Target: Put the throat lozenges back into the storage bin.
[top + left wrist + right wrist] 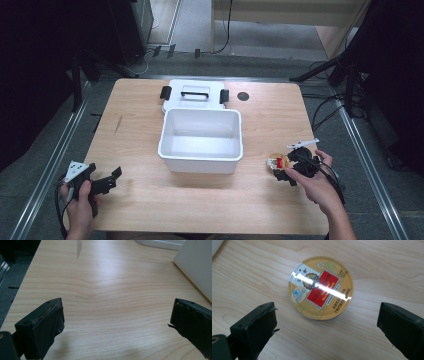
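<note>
A round flat tin (321, 287) with a gold, red and white label lies on the wooden table, right of the white tub; from above the tin (277, 162) sits just beyond my right gripper (288, 167). That right gripper (325, 325) is open, its jaws spread wider than the tin and just short of it. My left gripper (111, 179) rests near the table's front left corner, open over bare wood, and the left gripper (116, 322) holds nothing. An open white tub (201, 141) stands mid-table with its lid (195, 95) behind it.
The tub's white wall (197, 267) shows at the upper right of the left gripper view. A small dark round mark (243, 96) lies near the table's far edge. Metal rails run along both sides of the table. Bare wood spreads between the two grippers.
</note>
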The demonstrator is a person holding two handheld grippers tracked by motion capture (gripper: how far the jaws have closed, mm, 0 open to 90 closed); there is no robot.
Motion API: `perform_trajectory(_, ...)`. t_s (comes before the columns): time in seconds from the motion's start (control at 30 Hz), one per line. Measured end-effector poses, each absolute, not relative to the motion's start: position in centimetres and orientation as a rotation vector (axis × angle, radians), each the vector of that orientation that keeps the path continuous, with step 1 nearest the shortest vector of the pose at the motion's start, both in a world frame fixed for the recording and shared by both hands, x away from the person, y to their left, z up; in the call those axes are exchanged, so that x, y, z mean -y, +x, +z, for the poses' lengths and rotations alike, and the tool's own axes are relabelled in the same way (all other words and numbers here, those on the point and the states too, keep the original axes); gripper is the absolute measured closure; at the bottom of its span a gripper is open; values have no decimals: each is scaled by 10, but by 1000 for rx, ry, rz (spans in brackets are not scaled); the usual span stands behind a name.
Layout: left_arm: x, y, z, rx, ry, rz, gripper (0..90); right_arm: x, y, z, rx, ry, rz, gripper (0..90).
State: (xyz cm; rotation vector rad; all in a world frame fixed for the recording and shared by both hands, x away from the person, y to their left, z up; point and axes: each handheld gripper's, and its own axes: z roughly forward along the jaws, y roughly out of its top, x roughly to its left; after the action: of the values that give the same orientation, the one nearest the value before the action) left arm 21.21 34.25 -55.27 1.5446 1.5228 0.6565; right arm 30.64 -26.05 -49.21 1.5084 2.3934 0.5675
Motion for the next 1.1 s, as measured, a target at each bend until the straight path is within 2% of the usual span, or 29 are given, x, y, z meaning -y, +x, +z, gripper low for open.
perform_trajectory(0.07, -342, 212, -553, -1523, 1544, 655, 0, 254, 311, -495, -2443, 1514, 491, 0)
perform_trajectory(1.1, -343, 213, -553, -1513, 1550, 643, 0, 229, 350, -504, -2511, 1580, 185, 13)
